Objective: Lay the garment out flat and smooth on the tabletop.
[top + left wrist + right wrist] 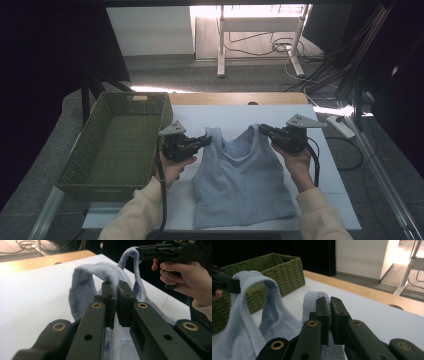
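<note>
A light blue ribbed tank top [242, 177] lies on the white table [225, 116], hem toward me. My left gripper [207, 138] is shut on its left shoulder strap [107, 271], the fabric pinched between the black jaws in the left gripper view. My right gripper [261, 128] is shut on the right shoulder strap [313, 298]. Both straps are lifted a little off the table while the body of the top still rests flat. In the left gripper view the right gripper [140, 252] shows at the upper right; in the right gripper view the left gripper [235, 285] comes in from the left edge.
A green woven basket [116, 142] stands open and empty at the table's left, close beside my left hand. A wooden strip [235, 98] runs along the table's far edge. Beyond it are a white desk's legs and floor cables [320, 70].
</note>
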A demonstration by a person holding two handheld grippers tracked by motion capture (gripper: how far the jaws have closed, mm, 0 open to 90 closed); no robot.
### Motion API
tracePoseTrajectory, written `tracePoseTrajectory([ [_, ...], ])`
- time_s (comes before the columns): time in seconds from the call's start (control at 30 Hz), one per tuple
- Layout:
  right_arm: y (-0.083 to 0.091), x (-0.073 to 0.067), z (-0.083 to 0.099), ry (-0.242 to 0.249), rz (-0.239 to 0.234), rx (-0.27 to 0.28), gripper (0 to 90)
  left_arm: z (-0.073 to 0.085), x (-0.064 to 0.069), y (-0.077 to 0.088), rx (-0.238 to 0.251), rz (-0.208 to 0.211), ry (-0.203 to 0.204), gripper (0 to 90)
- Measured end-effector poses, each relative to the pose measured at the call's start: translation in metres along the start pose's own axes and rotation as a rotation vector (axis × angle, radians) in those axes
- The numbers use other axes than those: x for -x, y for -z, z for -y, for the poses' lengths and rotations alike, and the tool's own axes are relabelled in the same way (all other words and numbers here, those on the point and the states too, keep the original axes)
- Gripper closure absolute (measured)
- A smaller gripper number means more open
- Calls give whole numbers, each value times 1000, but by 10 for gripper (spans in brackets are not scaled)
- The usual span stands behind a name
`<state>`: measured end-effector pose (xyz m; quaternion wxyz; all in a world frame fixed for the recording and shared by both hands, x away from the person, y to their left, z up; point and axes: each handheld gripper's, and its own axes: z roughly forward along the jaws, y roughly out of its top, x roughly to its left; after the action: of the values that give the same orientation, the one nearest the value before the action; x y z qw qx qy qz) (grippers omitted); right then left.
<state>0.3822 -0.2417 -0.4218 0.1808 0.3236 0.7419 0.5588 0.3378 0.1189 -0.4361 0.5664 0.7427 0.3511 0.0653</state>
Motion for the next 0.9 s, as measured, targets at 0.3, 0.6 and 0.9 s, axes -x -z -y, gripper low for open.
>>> tracePoseTrajectory([
  [0.3, 8, -7, -13, -39, -50, 75, 854, -8, 2, 10, 45, 32, 21, 850],
  [0.6, 16, -13, -23, -46, -77, 137, 854, -16, 6, 20, 68, 46, 8, 850],
  [0.9, 23, -19, -31, -26, -88, 181, 855, -23, 6, 31, 87, 54, 1, 849],
])
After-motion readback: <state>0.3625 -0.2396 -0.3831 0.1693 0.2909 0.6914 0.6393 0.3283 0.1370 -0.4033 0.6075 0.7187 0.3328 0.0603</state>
